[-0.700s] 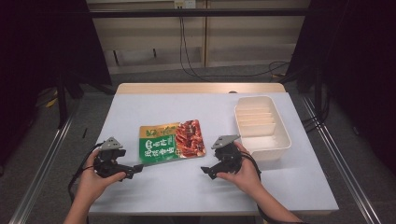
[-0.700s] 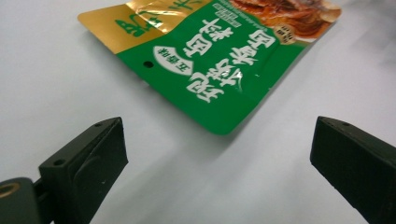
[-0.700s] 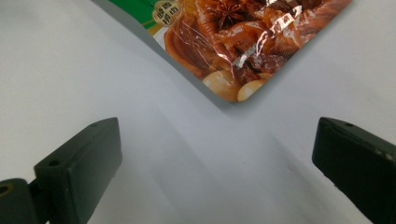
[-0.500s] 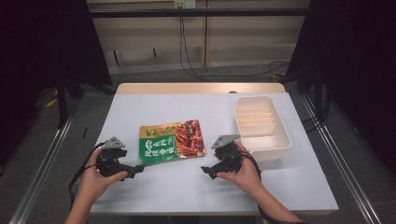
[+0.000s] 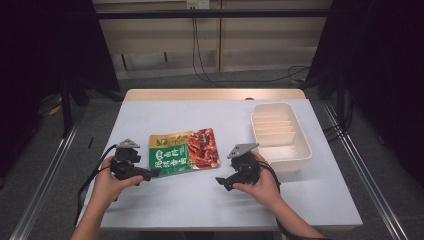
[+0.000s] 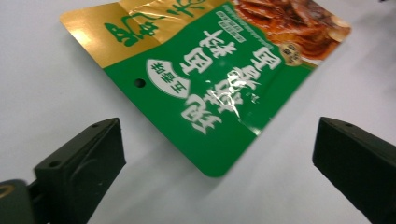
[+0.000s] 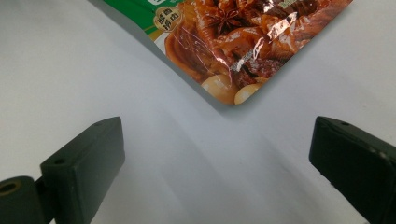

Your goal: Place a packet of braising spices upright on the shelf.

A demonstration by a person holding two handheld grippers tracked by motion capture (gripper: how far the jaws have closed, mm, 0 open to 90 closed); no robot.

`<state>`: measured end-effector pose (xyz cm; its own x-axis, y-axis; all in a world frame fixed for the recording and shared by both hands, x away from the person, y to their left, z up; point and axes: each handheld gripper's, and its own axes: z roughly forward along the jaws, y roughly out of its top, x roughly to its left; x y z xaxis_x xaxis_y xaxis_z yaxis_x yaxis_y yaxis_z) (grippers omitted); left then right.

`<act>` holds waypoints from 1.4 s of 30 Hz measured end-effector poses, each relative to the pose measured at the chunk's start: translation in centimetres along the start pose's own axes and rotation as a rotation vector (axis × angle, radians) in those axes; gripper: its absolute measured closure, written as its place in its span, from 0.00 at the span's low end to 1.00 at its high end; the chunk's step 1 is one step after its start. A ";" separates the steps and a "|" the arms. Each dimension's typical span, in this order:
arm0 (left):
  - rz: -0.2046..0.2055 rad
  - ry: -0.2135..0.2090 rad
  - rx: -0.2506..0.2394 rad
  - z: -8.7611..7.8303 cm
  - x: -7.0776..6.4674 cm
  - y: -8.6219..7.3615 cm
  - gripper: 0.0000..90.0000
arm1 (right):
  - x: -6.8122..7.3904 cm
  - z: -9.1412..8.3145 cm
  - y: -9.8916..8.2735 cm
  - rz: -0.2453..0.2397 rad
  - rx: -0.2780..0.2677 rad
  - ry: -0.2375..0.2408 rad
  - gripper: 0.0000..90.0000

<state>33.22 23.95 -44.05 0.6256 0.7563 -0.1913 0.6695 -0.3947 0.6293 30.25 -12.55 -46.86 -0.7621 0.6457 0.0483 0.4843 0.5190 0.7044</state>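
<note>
Food pouch (image 5: 184, 152) flat near table (image 5: 210, 200) middle; left gripper (image 5: 152, 173) and right gripper (image 5: 220, 181) spread, empty (pouch corners just ahead).

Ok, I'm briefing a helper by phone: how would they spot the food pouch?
Start at the white table and its white divided tray on the right. Left of that tray the food pouch lies flat: the one colourful thing, green and gold with a photo of braised meat.
</note>
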 end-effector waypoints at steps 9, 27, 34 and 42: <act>-0.080 0.033 0.052 2.0 1.2 1.1 0.10 | 0.1 -0.2 0.2 -0.018 -0.008 0.011 0.04; -0.098 0.002 0.055 3.7 1.6 1.1 0.33 | 0.2 -0.2 0.3 -0.035 -0.009 0.002 0.04; -0.166 -0.045 0.072 3.8 1.7 1.3 0.38 | 0.2 -0.2 0.4 -0.035 -0.013 -0.005 0.04; -0.222 -0.098 0.063 4.3 1.7 1.4 0.56 | 0.2 -0.2 0.4 -0.033 -0.016 -0.009 0.04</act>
<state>36.91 22.43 -46.75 0.4941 0.7749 -0.3942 0.8168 -0.2584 0.5158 30.20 -12.36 -46.43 -0.7736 0.6334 0.0181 0.4516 0.5311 0.7169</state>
